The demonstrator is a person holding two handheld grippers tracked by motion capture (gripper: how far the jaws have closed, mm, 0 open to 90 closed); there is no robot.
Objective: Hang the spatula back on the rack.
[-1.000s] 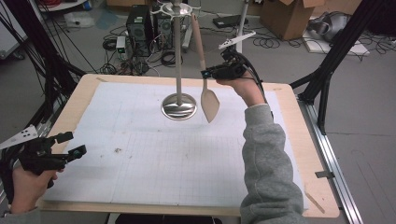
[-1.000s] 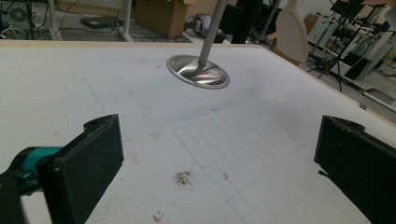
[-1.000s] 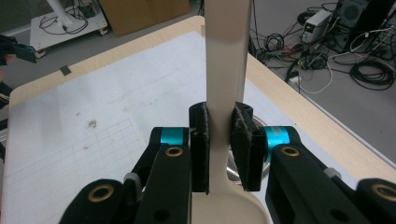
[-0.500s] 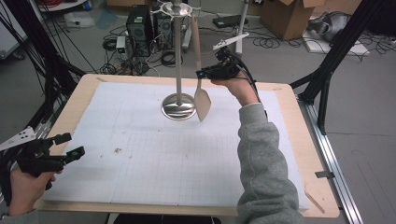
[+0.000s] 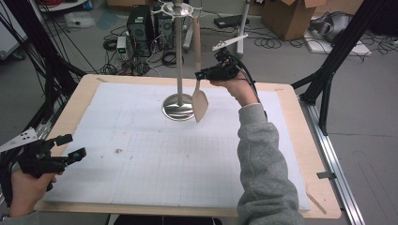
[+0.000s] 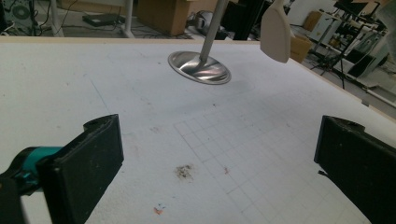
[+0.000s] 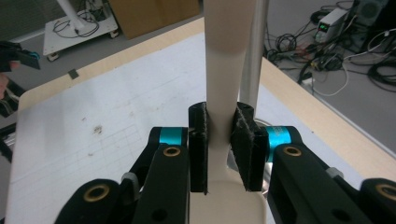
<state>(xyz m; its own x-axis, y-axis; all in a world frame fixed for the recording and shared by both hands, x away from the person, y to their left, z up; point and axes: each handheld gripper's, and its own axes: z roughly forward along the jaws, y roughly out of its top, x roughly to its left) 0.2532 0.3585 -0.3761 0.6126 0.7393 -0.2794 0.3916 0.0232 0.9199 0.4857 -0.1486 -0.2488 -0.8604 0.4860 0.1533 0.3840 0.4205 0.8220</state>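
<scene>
A pale spatula [image 5: 200,104] hangs upright, blade down, just right of a metal stand [image 5: 179,56] with a round base [image 5: 178,111]. My right gripper [image 5: 201,75] is shut on its handle above the blade. In the right gripper view the pads [image 7: 246,145] still press the handle [image 7: 224,70] from both sides, though the jaws have just been opening a little. Whether the handle's top sits on a hook of the stand I cannot tell. My left gripper [image 5: 74,146] rests open over the table's near left edge with nothing between its jaws [image 6: 219,168]. It faces the stand's base [image 6: 200,67] and the blade [image 6: 276,32].
A white gridded mat [image 5: 141,159] covers the wooden table [image 5: 319,154], with a small dirt smudge [image 5: 117,151] on its left half. Black frame posts [image 5: 328,79] stand beside the table. Cables, computer cases and cardboard boxes [image 5: 286,16] lie on the floor behind.
My right gripper has carried the spatula left, closer to the stand's pole, and the blade now hangs over the edge of the base. The left gripper has stayed put.
</scene>
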